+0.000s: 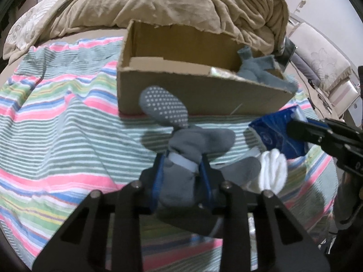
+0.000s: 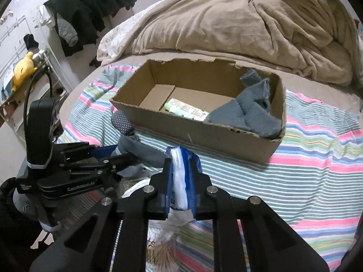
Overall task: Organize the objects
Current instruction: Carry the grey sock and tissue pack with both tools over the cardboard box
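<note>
My left gripper point(image 1: 182, 161) is shut on a bundle of grey socks point(image 1: 179, 181). One dotted sole point(image 1: 164, 108) sticks up in front of the cardboard box point(image 1: 181, 99). In the right wrist view my right gripper point(image 2: 180, 158) is shut on a blue tissue pack point(image 2: 179, 181) with white tissue showing at its edge. The pack is held just in front of the box's near wall point(image 2: 204, 136). Inside the box lie a grey-blue folded cloth point(image 2: 249, 111) and a green-and-white packet point(image 2: 186, 110). The left gripper point(image 2: 118, 156) with its socks point(image 2: 136, 147) shows to the left.
A striped towel point(image 1: 56, 113) covers the bed under everything. A beige blanket point(image 1: 181, 4) is heaped behind the box. White rolled socks point(image 1: 272, 172) lie by the blue pack point(image 1: 276, 133). A bag of cotton swabs point(image 2: 158, 238) lies below my right gripper. Dark clothes point(image 2: 90, 6) hang at the far left.
</note>
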The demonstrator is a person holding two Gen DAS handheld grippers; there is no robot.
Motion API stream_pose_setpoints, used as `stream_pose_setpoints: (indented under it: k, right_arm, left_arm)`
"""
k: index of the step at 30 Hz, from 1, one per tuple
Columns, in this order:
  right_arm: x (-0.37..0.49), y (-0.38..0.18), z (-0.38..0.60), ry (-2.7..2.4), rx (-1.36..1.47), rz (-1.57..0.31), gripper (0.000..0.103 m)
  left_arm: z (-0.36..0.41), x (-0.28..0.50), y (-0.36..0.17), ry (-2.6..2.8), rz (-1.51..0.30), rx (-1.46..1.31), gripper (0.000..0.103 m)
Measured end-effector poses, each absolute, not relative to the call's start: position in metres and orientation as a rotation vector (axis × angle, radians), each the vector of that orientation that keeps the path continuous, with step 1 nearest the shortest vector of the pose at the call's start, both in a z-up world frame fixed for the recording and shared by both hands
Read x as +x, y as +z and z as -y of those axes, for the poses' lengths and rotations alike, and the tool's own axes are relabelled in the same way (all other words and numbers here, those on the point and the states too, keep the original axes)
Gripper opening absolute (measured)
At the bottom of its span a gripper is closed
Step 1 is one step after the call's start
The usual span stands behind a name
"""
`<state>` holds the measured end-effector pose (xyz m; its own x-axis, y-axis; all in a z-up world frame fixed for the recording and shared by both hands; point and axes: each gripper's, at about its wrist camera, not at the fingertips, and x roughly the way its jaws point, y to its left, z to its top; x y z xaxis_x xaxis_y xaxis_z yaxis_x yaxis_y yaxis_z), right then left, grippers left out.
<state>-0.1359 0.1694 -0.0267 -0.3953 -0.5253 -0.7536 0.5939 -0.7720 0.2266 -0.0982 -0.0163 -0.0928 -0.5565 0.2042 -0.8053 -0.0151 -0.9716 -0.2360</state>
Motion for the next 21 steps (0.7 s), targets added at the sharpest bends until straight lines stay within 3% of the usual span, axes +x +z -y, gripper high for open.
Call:
stream_pose_setpoints:
  k: [21]
  right_arm:
    - [-0.124, 0.029, -0.188, -2.246, 0.999, -0.066, 0.014]
  left_arm:
    - [0.024, -0.073, -0.025, 2.711, 0.313, -1.221, 0.031]
